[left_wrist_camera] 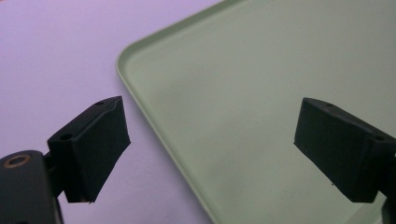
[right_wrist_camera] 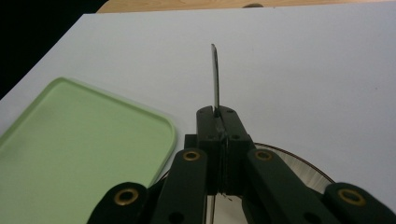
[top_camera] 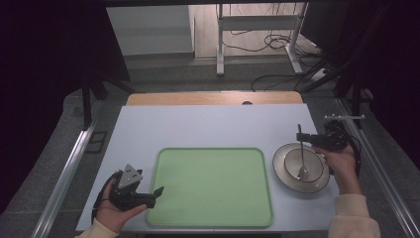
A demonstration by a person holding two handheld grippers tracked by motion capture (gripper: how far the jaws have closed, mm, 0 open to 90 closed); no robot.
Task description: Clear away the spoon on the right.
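Note:
A shallow grey plate [top_camera: 283,171] sits on the table to the right of a light green tray [top_camera: 213,186]. A metal spoon [top_camera: 301,159] rests with its bowl in the plate, its handle reaching toward the far side. My right gripper [top_camera: 300,135] is shut on that handle. In the right gripper view the jaws [right_wrist_camera: 218,114] pinch the thin handle [right_wrist_camera: 215,77], which sticks out past them, above the plate [right_wrist_camera: 303,170]. My left gripper [top_camera: 154,196] stands open at the tray's near left corner. In the left gripper view its jaws [left_wrist_camera: 212,149] are wide apart over the tray rim [left_wrist_camera: 140,98], with nothing between them.
The tray [right_wrist_camera: 79,144] lies bare on the pale table top [top_camera: 213,124]. A wooden strip [top_camera: 213,98] borders the table's far edge. Metal rails [top_camera: 69,168] run along both sides, and desk legs and cables [top_camera: 267,42] lie on the floor beyond.

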